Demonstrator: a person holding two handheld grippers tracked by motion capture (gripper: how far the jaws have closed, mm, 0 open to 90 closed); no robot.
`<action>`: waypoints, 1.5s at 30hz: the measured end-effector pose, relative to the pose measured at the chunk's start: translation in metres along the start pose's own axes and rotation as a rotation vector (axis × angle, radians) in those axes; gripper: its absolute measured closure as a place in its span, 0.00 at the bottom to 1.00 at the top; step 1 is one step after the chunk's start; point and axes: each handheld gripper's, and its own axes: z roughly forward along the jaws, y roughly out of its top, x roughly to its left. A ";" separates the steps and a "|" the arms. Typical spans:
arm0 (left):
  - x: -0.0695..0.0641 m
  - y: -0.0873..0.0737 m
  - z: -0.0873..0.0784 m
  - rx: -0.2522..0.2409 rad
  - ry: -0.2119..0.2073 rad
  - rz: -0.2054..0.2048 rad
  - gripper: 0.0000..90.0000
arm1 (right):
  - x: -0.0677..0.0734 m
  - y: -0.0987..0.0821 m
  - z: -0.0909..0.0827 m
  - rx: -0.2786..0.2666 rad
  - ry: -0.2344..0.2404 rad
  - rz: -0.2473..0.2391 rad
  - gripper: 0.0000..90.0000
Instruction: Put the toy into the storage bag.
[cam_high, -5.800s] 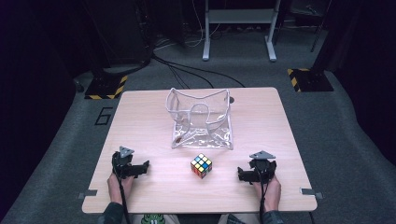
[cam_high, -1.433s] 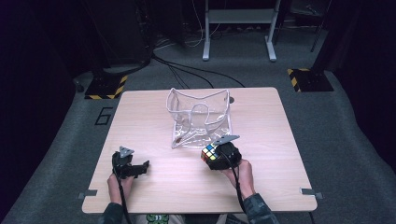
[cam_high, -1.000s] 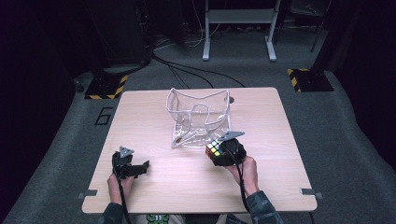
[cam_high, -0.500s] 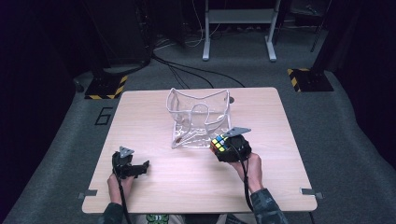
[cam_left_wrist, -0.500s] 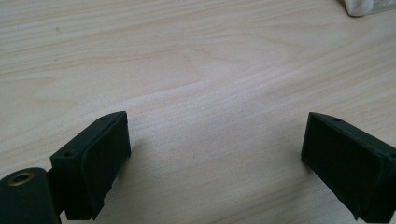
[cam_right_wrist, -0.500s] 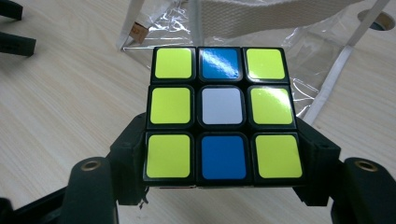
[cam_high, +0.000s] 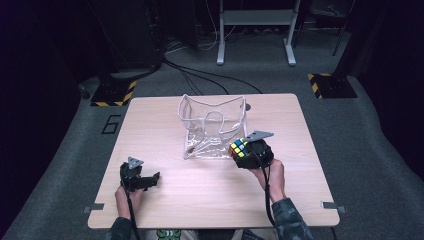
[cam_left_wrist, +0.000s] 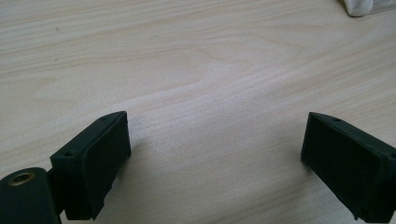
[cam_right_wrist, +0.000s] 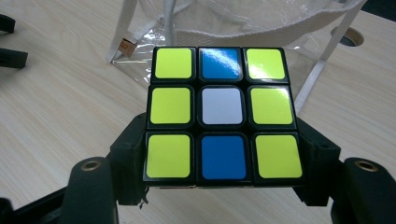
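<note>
High view first: we see the wooden table (cam_high: 165, 125) with broad bare stretches along its left side, its right side and its near edge. A clear plastic bag (cam_high: 212, 127) with white trim stands near the middle toward the far edge, its mouth open upward. Our right gripper (cam_high: 248, 152) sits just beside the bag's near right corner, clamped on a puzzle cube (cam_high: 239, 148) and held above the tabletop. Our left gripper (cam_high: 142, 180) rests low near the front left, well apart from the bag, with open wood on every side of it.

Left gripper view: the two black jaws stand wide apart over bare wood grain, nothing between them. A corner of the bag's (cam_left_wrist: 366, 5) white edge peeks in at the top right — a closeness the high view does not suggest.

Right gripper view: the cube (cam_right_wrist: 222, 114) is pinched between the jaws, and we read its facing side plainly — yellow squares, a white centre, blue above and below it. Behind it the bag (cam_right_wrist: 261, 28) rises just beyond the cube, its small brown tag (cam_right_wrist: 124, 45) at the left. A round hole in the table (cam_right_wrist: 349, 36) shows at the far right.
</note>
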 end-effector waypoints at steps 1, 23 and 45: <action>0.000 0.000 0.000 0.000 -0.001 -0.001 0.09 | -0.001 0.001 0.000 -0.006 -0.001 -0.008 0.37; 0.000 0.000 0.000 0.001 0.001 0.000 0.09 | -0.013 0.030 -0.018 -0.027 -0.009 -0.026 0.37; 0.000 0.000 0.000 -0.001 0.002 0.001 0.09 | -0.020 0.060 -0.041 -0.040 -0.033 -0.080 0.37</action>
